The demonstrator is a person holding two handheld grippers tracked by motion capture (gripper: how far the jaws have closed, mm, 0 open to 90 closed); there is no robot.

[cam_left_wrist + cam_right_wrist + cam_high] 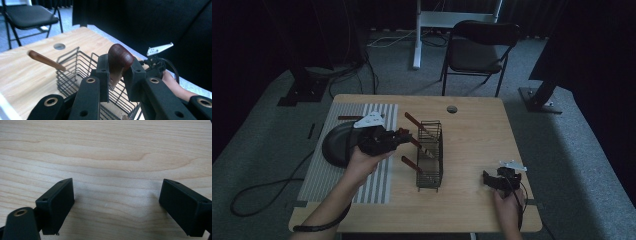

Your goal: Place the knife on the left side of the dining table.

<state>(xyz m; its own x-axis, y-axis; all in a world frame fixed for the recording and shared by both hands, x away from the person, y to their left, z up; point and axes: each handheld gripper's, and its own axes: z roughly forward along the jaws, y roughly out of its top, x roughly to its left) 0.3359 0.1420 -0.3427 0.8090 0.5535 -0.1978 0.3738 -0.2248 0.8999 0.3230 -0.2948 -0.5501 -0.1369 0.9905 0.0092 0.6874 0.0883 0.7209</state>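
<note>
A black wire basket (430, 155) stands mid-table with wooden-handled utensils leaning out of it, one handle at the back (412, 120) and one at the front (410, 163). My left gripper (404, 134) sits at the basket's left side, shut on the rounded dark brown handle of another utensil (119, 59), whose metal end reaches down into the basket (72, 68). The back utensil's handle (45, 59) slants up to the left. My right gripper (486, 176) rests low near the table's front right, jaws wide open (116, 205) over bare wood with nothing between them.
A grey striped mat (319, 170) covers the table's left part, with a dark round plate (334, 145) on it and a wooden-handled utensil (348, 118) at its far end. A cable hole (452, 109) is near the far edge. A black chair (479, 47) stands beyond the table.
</note>
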